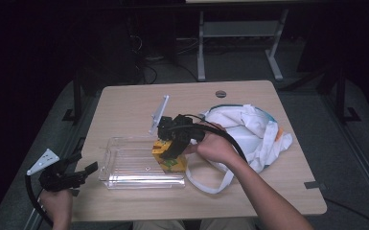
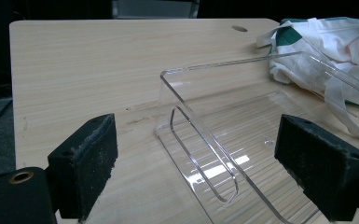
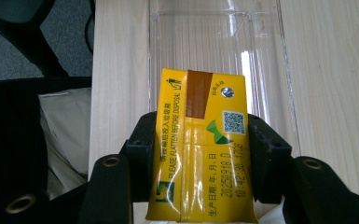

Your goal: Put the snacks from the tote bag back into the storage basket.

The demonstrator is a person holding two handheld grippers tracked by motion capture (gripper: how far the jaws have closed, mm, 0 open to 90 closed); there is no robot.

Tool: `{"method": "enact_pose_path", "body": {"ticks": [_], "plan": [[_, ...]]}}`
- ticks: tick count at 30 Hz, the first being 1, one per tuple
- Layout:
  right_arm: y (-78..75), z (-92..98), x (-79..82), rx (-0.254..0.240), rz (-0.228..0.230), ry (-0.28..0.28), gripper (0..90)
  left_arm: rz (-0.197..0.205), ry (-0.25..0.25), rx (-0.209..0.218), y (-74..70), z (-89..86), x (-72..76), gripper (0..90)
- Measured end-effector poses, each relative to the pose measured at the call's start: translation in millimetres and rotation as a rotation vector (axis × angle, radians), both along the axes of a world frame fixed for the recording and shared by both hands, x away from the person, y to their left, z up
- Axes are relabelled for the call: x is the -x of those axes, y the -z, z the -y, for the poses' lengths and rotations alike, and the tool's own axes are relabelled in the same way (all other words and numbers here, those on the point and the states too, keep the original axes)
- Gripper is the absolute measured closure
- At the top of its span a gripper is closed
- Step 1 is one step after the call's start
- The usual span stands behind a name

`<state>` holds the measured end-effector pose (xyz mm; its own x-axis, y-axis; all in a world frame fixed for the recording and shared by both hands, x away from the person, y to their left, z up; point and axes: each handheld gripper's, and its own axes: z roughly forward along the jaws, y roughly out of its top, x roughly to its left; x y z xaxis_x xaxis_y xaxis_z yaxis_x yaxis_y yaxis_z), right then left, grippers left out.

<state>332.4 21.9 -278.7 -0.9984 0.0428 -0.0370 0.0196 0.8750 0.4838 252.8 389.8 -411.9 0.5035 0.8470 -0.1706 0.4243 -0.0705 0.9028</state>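
Over at the left edge of the pale wooden surface [image 1: 124, 100], my left tool [image 1: 87, 170] hangs with its jaws spread wide and nothing between them, pointing in towards the clear plastic tray [image 1: 124, 165]. In the left gripper view, my foam pads [image 2: 86, 163] frame that tray's near wall and its slotted handle cut-out, with bare wood beyond. Moving along, the tray lies flat near the front of the surface, and at its right end is my right tool [image 1: 170, 151], jaws clamped on the yellow rectangular drink carton [image 1: 168, 160]. The right gripper view has the carton [image 3: 200, 144] squeezed from both sides between the black pads, its printed face with a brown strip and a small code square turned towards the camera, and the tray's ribbed floor stretching away behind it. From above, the carton sits at the tray's right end, just by the wall. Further right, just beside my right hand [image 1: 215, 146], the crumpled white cloth bag [image 1: 249, 132] lies on the surface, its strap looping down towards the front edge.
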Motion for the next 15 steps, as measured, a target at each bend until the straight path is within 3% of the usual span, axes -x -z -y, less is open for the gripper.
{"method": "enact_pose_path", "body": {"ticks": [15], "plan": [[11.5,-7.3,-3.9,0.004,-0.010,-0.006,51.3,-0.001,-0.002,0.001,-0.1,-0.2,0.2,12.7]]}}
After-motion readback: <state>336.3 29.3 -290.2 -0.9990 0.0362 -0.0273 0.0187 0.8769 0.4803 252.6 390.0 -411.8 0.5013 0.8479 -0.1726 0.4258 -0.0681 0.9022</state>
